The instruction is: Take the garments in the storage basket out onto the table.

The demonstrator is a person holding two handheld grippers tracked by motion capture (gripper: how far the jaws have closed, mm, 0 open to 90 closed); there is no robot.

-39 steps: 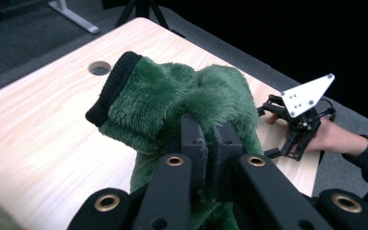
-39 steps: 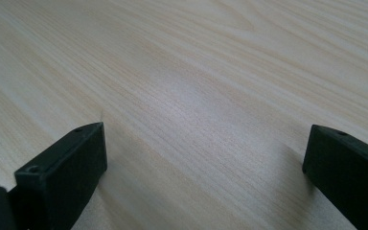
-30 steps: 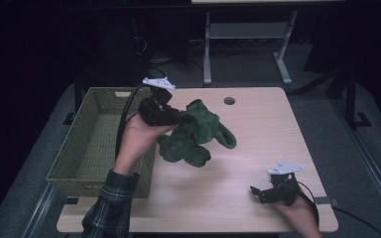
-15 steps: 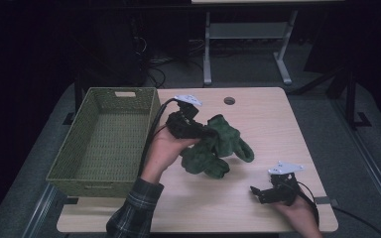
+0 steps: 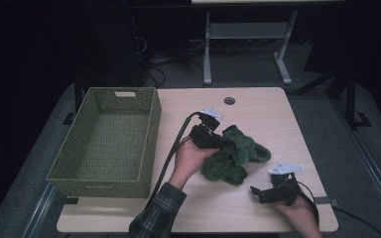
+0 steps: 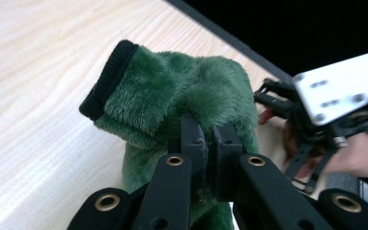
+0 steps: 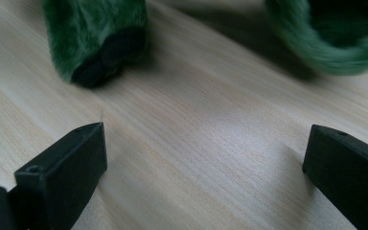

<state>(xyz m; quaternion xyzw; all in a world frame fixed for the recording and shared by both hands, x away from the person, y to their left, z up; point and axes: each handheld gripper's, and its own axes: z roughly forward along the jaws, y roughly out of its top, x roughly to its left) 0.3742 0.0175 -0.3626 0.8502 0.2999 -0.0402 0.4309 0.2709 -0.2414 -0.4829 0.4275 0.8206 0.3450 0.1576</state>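
Two black jaws of the left gripper (image 6: 205,143) stand pressed almost together with a fold of the green plush garment (image 6: 182,100) pinched between them, its black ribbed cuff (image 6: 106,79) pointing away over the wood. A second ago that gripper held the fleece higher and close beside the woven basket (image 5: 104,141); since then it has come down and toward the middle of the table (image 5: 218,213), so the bundle now lies on the tabletop between the two hands, well apart from the basket's near wall. The right gripper (image 7: 206,158) has kept its place near the front right corner, jaws spread wide with nothing between them, the cuffed end (image 7: 103,57) of the garment just ahead of it on the wood. Judging by this, the fleece has been taken away from the basket and laid down for handling, and the next step probably falls to the open right gripper: taking hold of a free edge so the piece can be spread or folded
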